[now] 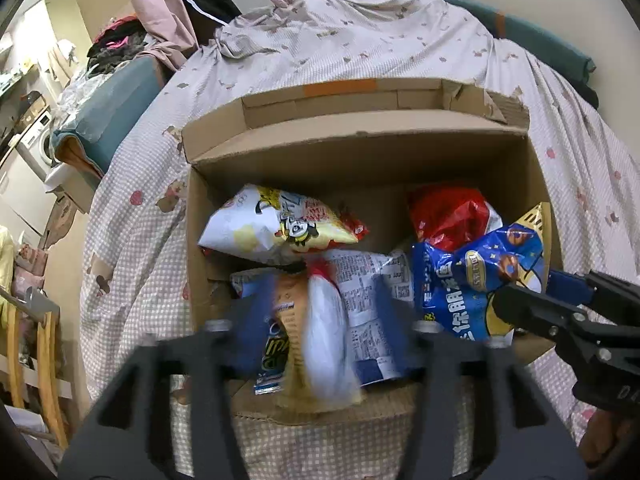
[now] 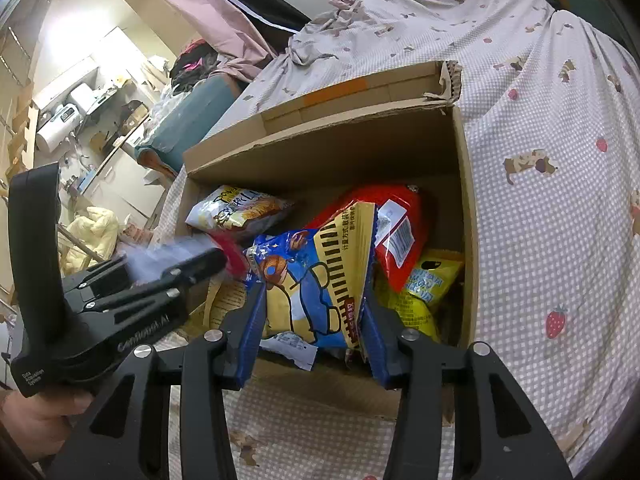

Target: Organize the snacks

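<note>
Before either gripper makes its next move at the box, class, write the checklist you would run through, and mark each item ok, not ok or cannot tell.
1. Cardboard box open, flaps out of the way: ok.
2. Left gripper has hold of a packet: cannot tell; a blurred white and tan packet sits between its jaws.
3. Right gripper aligned on a packet: ok; its jaws straddle the blue and yellow bear packet.
4. Right jaws closed firmly on it: cannot tell.
5. Grippers apart from each other: ok, though close.
6. Box standing level on the checked bedspread: cannot tell.
</note>
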The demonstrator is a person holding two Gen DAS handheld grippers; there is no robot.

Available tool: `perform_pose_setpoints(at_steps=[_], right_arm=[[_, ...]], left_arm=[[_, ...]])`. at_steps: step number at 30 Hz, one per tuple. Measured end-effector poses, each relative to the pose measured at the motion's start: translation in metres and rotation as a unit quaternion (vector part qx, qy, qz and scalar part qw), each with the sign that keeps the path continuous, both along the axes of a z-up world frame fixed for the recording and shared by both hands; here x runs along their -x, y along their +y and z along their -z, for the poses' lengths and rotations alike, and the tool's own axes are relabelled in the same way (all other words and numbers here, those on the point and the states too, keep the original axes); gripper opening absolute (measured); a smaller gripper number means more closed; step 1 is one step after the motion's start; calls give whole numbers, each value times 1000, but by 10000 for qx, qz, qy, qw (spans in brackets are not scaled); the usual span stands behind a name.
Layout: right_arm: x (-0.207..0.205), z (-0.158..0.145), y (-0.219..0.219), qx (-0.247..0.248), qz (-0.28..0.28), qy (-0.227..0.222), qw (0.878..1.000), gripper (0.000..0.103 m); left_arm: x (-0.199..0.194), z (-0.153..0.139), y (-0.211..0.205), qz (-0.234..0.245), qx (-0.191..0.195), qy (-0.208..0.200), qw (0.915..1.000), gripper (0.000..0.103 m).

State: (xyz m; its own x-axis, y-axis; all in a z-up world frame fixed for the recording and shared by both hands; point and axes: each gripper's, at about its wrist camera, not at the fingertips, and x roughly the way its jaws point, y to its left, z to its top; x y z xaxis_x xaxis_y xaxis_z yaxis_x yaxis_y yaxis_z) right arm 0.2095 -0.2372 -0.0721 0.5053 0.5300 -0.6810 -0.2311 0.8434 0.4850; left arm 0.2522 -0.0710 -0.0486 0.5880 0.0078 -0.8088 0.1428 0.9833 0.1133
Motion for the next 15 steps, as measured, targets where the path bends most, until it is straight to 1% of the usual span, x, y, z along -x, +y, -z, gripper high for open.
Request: perform_pose_setpoints(at_steps=[1,2,4,5,7,9,13,15], right_arm=[[0,0,-1,-45,29,2,10000,48],[-1,1,-2,-53,49,18,10000,49],[-2,1,-3,-24,95,51,9999,58],[-2,1,-5,-44,127,67,9999,59],[-2,1,-8,-67,178,78,9998,68],[-2,-3,-10,-10,266,3,9996,73],[1,-10,-14,40,368,-164,9992,83],[3,-13,-17,47,410,-211,9989,87]], left_arm=[[1,-1,0,-20,7,-45,10000,71],[1,-2,0,-41,-18,-68,10000,73],[2,-2,-1,-56,-47,-68,10000,74],[2,-3,-1,-58,-31,-73,10000,74],[3,-5,-1,-65,8,-109,9999,74],[5,-7,0,-16,86,-106,9999,74],[9,-12,1,0,106,-134,9999,74],[11,-15,2,-30,83,-169,9998,74]])
